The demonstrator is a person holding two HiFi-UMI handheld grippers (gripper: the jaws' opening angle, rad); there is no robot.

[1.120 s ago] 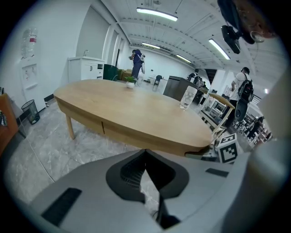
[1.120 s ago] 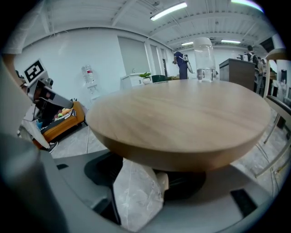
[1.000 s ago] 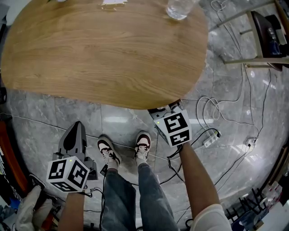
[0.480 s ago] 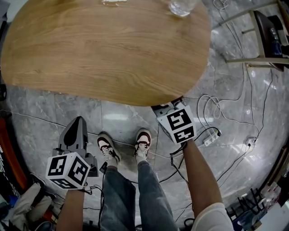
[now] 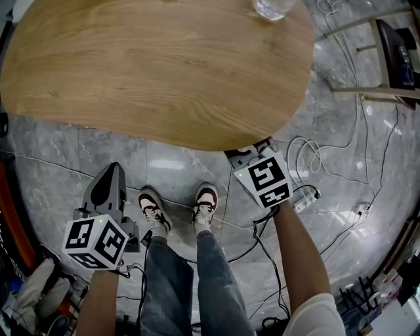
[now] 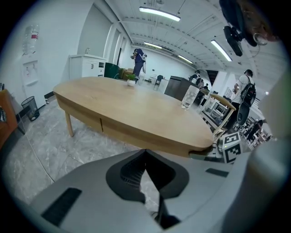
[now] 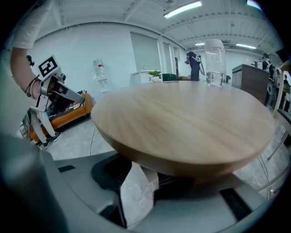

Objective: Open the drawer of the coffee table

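Approach step: we hold the right gripper (image 7: 138,175) beneath the coffee table's (image 5: 151,72) near edge, right end. Its jaws have just been closing but stand apart, nothing between them. The drawer (image 6: 127,135) looks shut under that edge. The left gripper (image 6: 145,154) is clenched and empty. Next we need its lip.

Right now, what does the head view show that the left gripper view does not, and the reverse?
Only the head view shows the person's shoes, jeans and the power strip on the floor. Only the left gripper view shows the table from the side, with a table leg, a vertical seam that may edge the drawer, and a small plant. Both show the wooden table top and the clear glass standing on it.
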